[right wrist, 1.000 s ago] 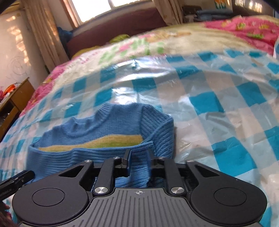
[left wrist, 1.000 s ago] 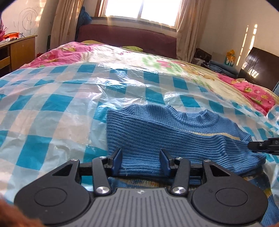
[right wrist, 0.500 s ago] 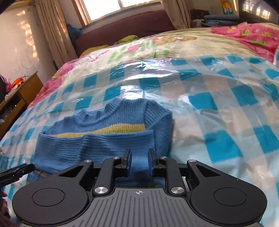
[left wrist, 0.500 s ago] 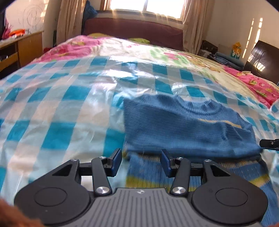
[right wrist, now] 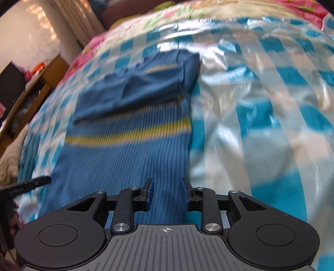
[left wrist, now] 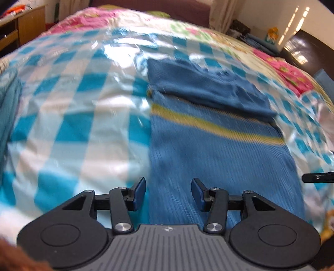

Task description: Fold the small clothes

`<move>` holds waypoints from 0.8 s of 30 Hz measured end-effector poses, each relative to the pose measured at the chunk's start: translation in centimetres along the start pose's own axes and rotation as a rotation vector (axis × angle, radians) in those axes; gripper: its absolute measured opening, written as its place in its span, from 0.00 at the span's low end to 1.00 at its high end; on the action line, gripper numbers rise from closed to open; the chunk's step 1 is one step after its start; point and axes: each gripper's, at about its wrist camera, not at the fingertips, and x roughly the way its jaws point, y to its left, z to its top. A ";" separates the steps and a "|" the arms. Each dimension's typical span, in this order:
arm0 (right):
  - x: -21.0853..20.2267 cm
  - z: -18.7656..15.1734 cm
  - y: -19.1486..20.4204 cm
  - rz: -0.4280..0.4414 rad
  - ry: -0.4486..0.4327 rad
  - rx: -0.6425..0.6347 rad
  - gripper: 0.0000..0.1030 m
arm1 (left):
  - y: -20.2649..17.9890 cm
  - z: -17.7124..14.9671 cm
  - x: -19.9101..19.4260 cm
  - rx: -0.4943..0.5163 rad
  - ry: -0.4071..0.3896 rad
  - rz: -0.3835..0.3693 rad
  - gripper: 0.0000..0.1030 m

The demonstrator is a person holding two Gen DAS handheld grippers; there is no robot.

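The left gripper [left wrist: 168, 192] has its jaws moderately apart, w/ nothing pressed between the blue pads; under the gap you see only the left edge of the blue sweater [left wrist: 219, 150], which lies flat on the bed below. The right gripper [right wrist: 167, 192] is narrower; its jaws have just been opening, and no fabric is between them, the sweater's right side [right wrist: 133, 158] is only seen through the gap. In the left view the tip of the right gripper shows at the right edge, just beside the sweater; in the right view the left gripper's dark tip shows at the left edge. The sweater is ribbed knit, w/ a yellow stripe [left wrist: 210, 123] across it, and the sleeves part is folded over the chest, near the collar end, as a darker flat band. The lower body part is spread out towards the grippers. It lies approx. in the middle of a shiny plastic sheet [left wrist: 83, 116] w/ blue and white checks, which covers a floral bedspread [left wrist: 108, 16]. A wooden desk [right wrist: 41, 77] stands at the left of the bed. Both views are blurred.
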 end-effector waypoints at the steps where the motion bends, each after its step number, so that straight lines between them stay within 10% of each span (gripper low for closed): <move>1: -0.3 -0.5 0.0 -0.003 0.019 -0.004 0.33 | -0.2 -0.5 -0.1 0.006 0.014 -0.008 0.50; 20: 0.6 -5.5 -0.2 0.072 0.204 0.093 0.35 | -1.0 -2.7 -0.3 0.016 0.134 -0.046 0.49; 24: 0.6 -5.5 -0.9 0.098 0.199 0.139 0.32 | -0.6 -2.6 -0.4 -0.016 0.135 -0.037 0.28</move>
